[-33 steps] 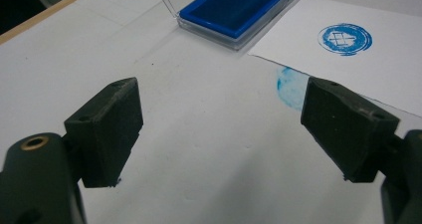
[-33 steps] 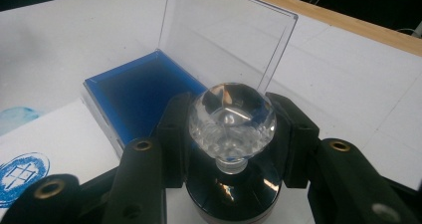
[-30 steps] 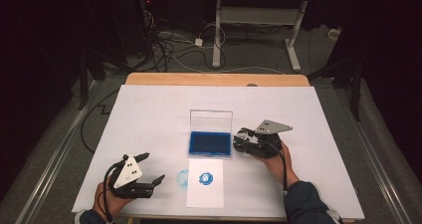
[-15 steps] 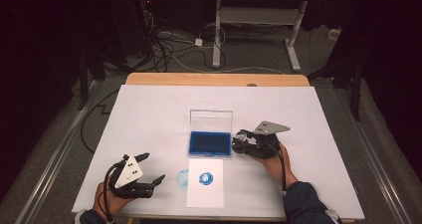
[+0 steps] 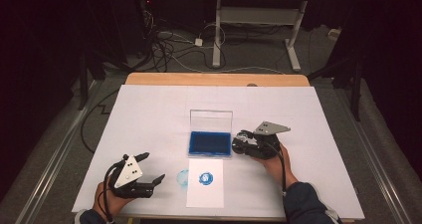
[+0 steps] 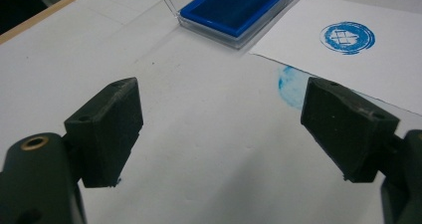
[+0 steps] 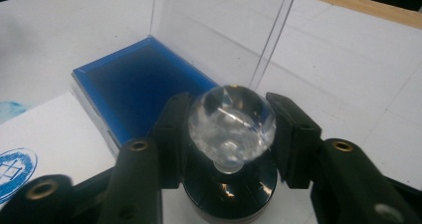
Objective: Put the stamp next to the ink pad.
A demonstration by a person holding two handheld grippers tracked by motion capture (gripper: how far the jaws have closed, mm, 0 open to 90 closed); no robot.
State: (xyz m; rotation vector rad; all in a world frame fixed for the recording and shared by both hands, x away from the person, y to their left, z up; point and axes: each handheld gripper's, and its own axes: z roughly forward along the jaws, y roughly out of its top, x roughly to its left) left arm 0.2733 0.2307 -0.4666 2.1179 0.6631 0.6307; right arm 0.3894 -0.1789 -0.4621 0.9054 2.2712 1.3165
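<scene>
Our right gripper has just been opening its jaws, and the stamp stands between them beside the ink pad, at its 3 o'clock; whether the pads still touch its clear knob we cannot tell. Our left gripper rests released at 8 o'clock, near the stamped paper.

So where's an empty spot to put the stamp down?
Bare white table lies left of the ink pad, behind its lid, and right of the right tongs. It is crowded in front: the stamped paper, a blue smudge and the left tongs.
</scene>
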